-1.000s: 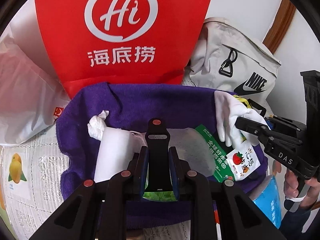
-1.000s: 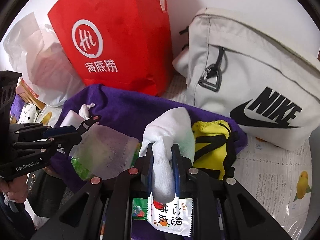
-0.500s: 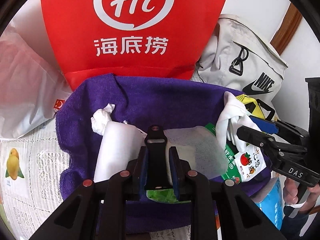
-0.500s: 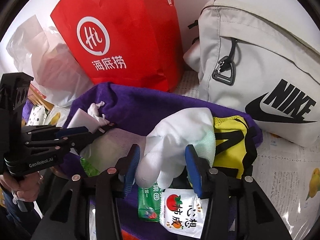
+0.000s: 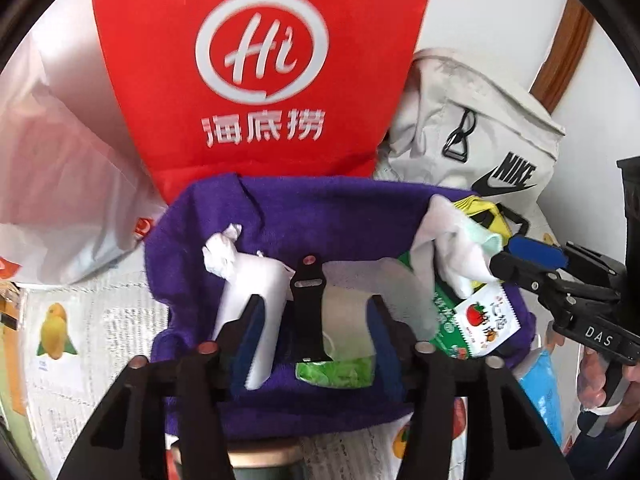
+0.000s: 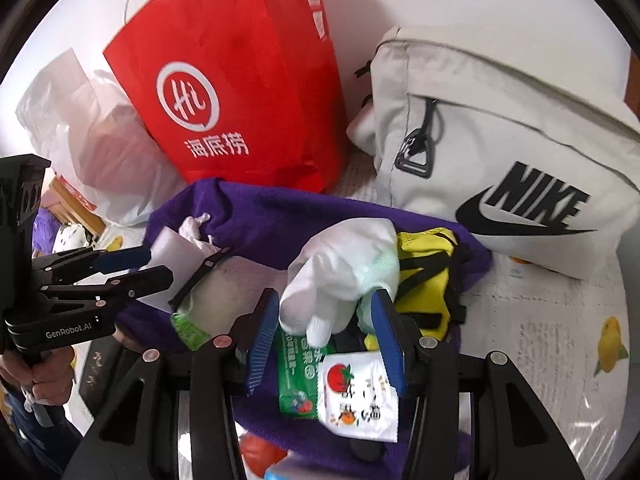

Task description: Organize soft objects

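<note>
Two hand-held grippers angled downward, left hand-held gripper [image 5: 316, 320] opening, right hand-held gripper [image 6: 326, 328] released

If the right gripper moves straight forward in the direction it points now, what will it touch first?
Most likely the white glove. It lies between the open fingers of the right gripper, directly ahead, on the purple towel. The pads seem not to press on it, though depth is hard to judge.

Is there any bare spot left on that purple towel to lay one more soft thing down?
Yes: the back strip of the purple towel, between the crumpled tissue and the white glove, just below the red bag. The towel's front edge is also bare. Its middle and right are crowded with a black strap, packets and a yellow pouch.
</note>
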Motion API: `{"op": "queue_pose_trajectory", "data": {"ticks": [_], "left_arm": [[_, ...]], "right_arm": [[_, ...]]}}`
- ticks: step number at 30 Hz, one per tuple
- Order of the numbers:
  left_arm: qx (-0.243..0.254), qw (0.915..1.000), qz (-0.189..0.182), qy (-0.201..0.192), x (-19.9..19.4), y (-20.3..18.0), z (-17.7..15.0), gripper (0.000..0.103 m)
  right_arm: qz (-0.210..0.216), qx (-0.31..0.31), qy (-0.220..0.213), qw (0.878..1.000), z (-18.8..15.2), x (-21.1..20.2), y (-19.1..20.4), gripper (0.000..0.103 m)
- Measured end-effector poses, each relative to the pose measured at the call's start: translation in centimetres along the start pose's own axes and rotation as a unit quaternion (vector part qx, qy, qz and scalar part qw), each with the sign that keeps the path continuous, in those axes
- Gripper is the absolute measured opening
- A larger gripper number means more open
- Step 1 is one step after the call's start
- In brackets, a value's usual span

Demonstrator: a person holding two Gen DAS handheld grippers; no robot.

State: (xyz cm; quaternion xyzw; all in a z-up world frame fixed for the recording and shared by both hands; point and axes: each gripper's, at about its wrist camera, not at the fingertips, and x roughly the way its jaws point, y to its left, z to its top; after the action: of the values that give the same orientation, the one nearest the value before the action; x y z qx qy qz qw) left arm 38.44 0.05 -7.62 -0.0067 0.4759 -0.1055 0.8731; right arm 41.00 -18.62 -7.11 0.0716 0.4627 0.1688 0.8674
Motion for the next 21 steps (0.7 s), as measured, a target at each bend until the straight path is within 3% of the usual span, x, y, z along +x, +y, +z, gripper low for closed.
{"op": "queue_pose_trajectory", "data": {"ticks": [6,9,17,21], "left_arm": [[0.001,0.9999,0.011,-0.011,-3.3,-1.0,-1.0,0.066],[0.0,0.9995,0.025,-0.02,-5.4,-1.3,-2.2,0.071],[-0.009,0.9983,0.04,-0.042,-10.9,-2.7,-7.0,0.084],[-0.018,0.997,0.04,-0.064,-14.1,-3.6,-9.7,0.093]], "right_arm": [[-0.005,0.0,-0.02,1.0,-1.4,-3.5,1.1,0.058],[-0.004,0.004,-0.03,1.0,-2.6,-5.2,1.9,0.07],[0.001,0.016,-0.059,0.998,-6.8,-10.5,3.9,0.082],[0.009,0.013,-0.093,0.996,-9.5,-14.2,5.0,0.094]]}}
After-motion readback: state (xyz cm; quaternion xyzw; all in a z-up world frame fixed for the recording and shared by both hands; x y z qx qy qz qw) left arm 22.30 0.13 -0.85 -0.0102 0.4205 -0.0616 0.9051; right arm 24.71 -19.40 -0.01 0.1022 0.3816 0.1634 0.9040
